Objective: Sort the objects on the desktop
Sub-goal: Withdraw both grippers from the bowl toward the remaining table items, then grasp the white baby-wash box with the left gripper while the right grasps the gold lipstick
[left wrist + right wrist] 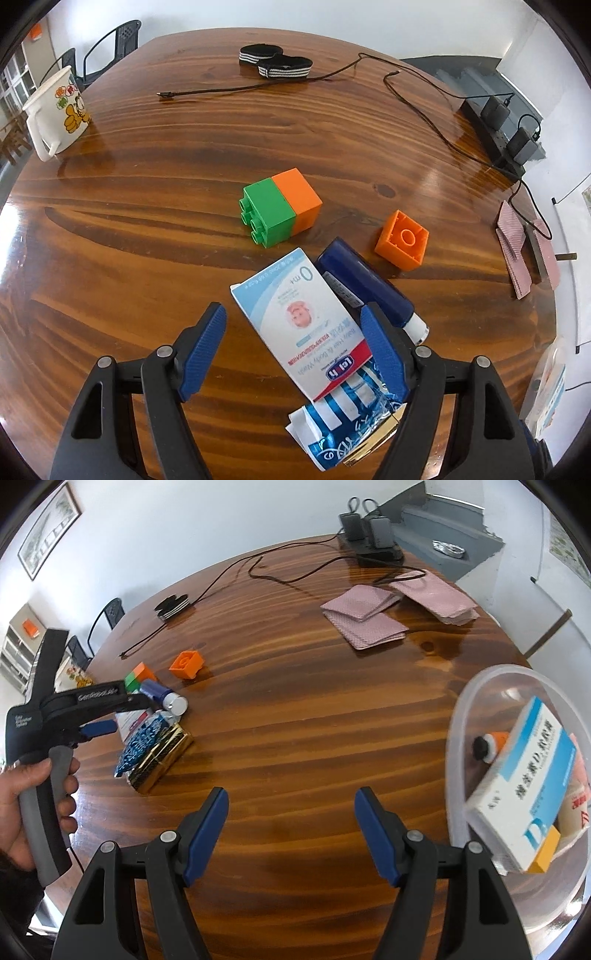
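Glossy, grain-streaked wooden worktop (147, 229). Left gripper (293, 345) spread wide over a flat white-and-blue carton (295, 317), ribbed blue pads either side, not pressing. Beside the carton: smooth navy bottle (364, 284), crinkled blue wrapper (347, 424), studded green-orange blocks (280, 210). Right gripper (291, 830) wide, empty, above bare wood; clear round tub (458, 746) just right.

White-and-pale-blue baby wash carton (303, 321): "0+", "Baby Hair & Body Wash" (upside down, brand logo unclear). Black handheld left gripper (98, 728): "GenRobot.AI" on its body. White-and-blue medicine box (524, 797): Chinese characters, illegible.
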Available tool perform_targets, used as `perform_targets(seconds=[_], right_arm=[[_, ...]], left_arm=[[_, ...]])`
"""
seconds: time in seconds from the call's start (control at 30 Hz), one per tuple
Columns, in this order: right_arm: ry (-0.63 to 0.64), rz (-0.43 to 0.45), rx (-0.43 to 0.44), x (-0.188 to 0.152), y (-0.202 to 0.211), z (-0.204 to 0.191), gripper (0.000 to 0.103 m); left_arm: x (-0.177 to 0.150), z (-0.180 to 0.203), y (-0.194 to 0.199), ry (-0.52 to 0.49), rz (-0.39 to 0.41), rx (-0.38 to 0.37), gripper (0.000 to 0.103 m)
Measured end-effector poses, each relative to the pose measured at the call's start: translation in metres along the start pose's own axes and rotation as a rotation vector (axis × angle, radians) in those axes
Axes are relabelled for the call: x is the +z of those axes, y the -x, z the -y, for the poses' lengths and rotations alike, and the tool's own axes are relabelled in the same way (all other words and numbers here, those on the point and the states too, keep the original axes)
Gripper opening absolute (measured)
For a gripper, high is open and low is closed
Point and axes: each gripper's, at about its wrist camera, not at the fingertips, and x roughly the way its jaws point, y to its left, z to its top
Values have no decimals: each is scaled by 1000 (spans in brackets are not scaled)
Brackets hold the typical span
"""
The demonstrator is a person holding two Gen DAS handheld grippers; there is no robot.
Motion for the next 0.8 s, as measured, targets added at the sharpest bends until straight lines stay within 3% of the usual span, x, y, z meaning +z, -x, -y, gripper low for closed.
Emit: perform_targets(seconds=[0.47, 0.8], right_arm=[[94, -35, 74, 3, -22, -47, 75], [114, -70, 133, 7, -38, -75, 75]], left_arm=[[1, -35, -4, -15, -25, 26, 78], [3, -31, -3, -142, -15, 31, 78]])
